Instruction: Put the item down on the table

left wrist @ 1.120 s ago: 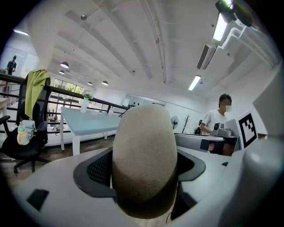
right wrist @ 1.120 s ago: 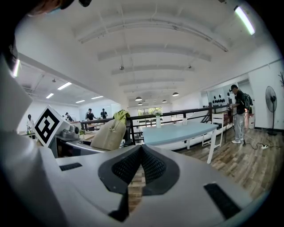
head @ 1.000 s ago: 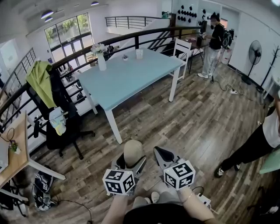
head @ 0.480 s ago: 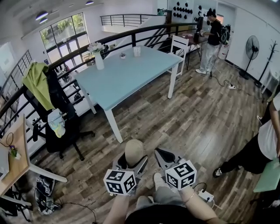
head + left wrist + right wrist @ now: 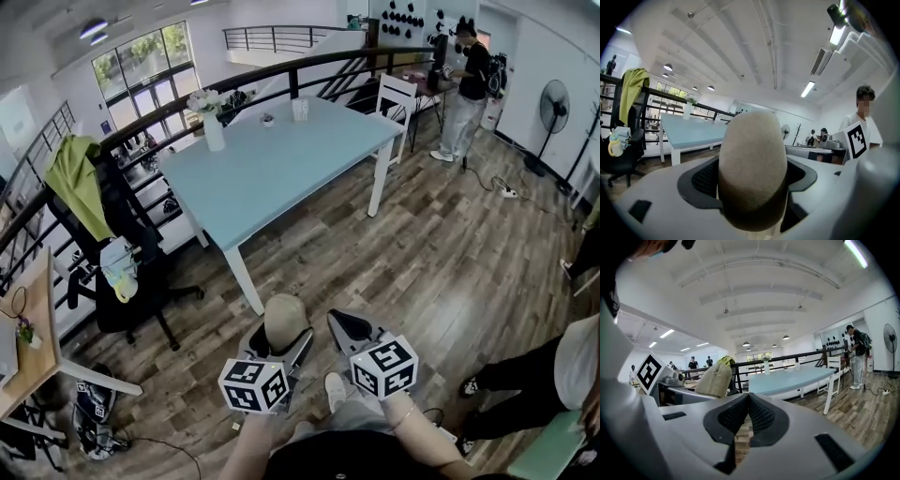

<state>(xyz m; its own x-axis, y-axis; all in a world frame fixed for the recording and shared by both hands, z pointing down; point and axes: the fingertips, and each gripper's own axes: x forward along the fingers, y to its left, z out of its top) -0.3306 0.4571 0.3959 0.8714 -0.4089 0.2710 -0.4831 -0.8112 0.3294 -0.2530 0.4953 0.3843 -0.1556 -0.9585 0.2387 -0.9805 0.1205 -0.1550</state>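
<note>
My left gripper is shut on a beige rounded item, held low over the wood floor near my body. In the left gripper view the beige item fills the space between the dark pads. My right gripper hangs just right of it, jaws shut with nothing between them; the right gripper view shows its pads pressed together and the beige item to its left. The light-blue table stands ahead, well beyond both grippers, and shows as the table and the table in the gripper views.
A white vase and a cup stand at the table's far edge. A black office chair with a green jacket is at the left, and a wooden desk beyond it. A white chair, a standing person and a fan are at the back right.
Both grippers keep their places and states. The head view has shifted a little, and the person at the right edge has moved mostly out of the picture.
</note>
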